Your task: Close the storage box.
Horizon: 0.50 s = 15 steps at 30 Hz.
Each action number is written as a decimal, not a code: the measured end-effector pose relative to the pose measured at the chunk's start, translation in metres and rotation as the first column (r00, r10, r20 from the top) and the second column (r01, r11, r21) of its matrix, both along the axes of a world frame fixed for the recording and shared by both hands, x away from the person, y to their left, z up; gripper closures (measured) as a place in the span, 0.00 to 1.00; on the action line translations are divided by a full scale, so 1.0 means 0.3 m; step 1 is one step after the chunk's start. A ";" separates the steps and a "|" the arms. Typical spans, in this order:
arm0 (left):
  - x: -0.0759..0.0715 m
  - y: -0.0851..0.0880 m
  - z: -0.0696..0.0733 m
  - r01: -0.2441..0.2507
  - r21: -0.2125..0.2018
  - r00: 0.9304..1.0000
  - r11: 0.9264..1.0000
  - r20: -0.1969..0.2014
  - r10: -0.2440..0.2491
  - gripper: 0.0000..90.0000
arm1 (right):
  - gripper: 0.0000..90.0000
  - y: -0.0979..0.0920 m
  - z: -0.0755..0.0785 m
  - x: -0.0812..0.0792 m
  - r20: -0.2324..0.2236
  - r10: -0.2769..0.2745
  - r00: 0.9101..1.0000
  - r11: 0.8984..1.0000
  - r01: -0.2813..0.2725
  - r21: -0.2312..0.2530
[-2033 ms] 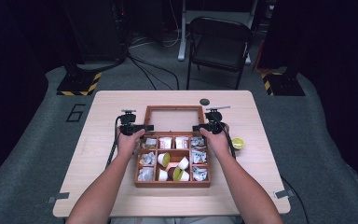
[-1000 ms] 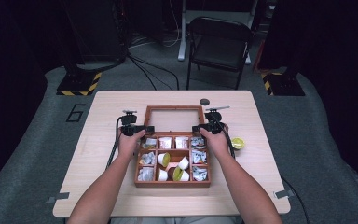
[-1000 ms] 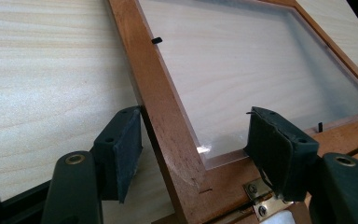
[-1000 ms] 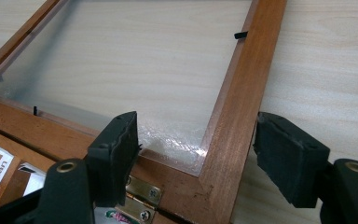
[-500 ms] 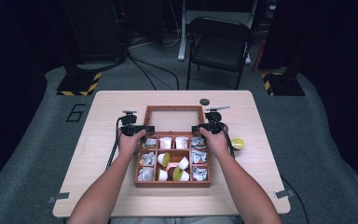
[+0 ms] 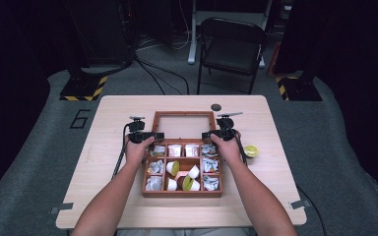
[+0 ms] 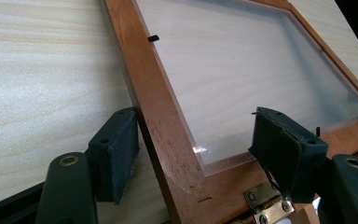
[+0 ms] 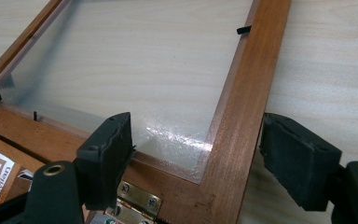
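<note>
A wooden compartment box sits mid-table with its glass-paned lid swung open and lying flat behind it. My left gripper straddles the lid's left rail by the hinge. Its jaws have just been opening, and its pads stand off the wood. My right gripper straddles the right rail near the other hinge. Its jaws have also just been opening, with gaps on both sides of the rail. In the gripper views, the left gripper and right gripper hold nothing.
The box compartments hold foil sachets, white cups and lime pieces. A lime half lies on the table to the right of the box. A small black disc sits behind the lid. A folding chair stands beyond the table.
</note>
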State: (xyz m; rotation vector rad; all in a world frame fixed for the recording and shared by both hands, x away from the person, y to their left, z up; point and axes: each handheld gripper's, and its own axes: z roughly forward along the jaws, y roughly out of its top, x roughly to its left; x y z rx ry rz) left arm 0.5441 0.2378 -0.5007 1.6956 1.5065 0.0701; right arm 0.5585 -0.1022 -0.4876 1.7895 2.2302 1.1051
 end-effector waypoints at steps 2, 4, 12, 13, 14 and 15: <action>0.000 -0.001 0.001 0.000 0.002 1.000 1.000 -0.001 0.000 0.35 | 0.28 -0.002 -0.004 0.002 -0.016 0.000 1.000 1.000 0.000 0.024; -0.001 -0.001 0.001 -0.001 0.003 1.000 1.000 0.000 0.001 0.35 | 0.27 -0.001 -0.005 0.003 -0.014 -0.001 1.000 1.000 0.002 0.023; -0.002 -0.002 0.003 -0.006 -0.001 1.000 1.000 -0.003 0.006 0.35 | 0.27 0.002 -0.004 0.003 -0.019 -0.006 1.000 1.000 0.006 0.022; -0.001 0.002 0.002 0.004 0.005 1.000 1.000 -0.001 -0.004 0.36 | 0.28 0.002 -0.003 0.003 -0.020 -0.006 1.000 1.000 0.007 0.023; -0.001 0.002 0.002 0.003 0.004 1.000 1.000 -0.001 -0.003 0.36 | 0.28 0.001 -0.003 0.003 -0.019 -0.004 1.000 1.000 0.004 0.024; -0.001 0.002 0.002 0.001 0.001 1.000 1.000 -0.002 -0.001 0.36 | 0.28 0.000 -0.003 0.003 -0.018 -0.001 1.000 1.000 0.002 0.025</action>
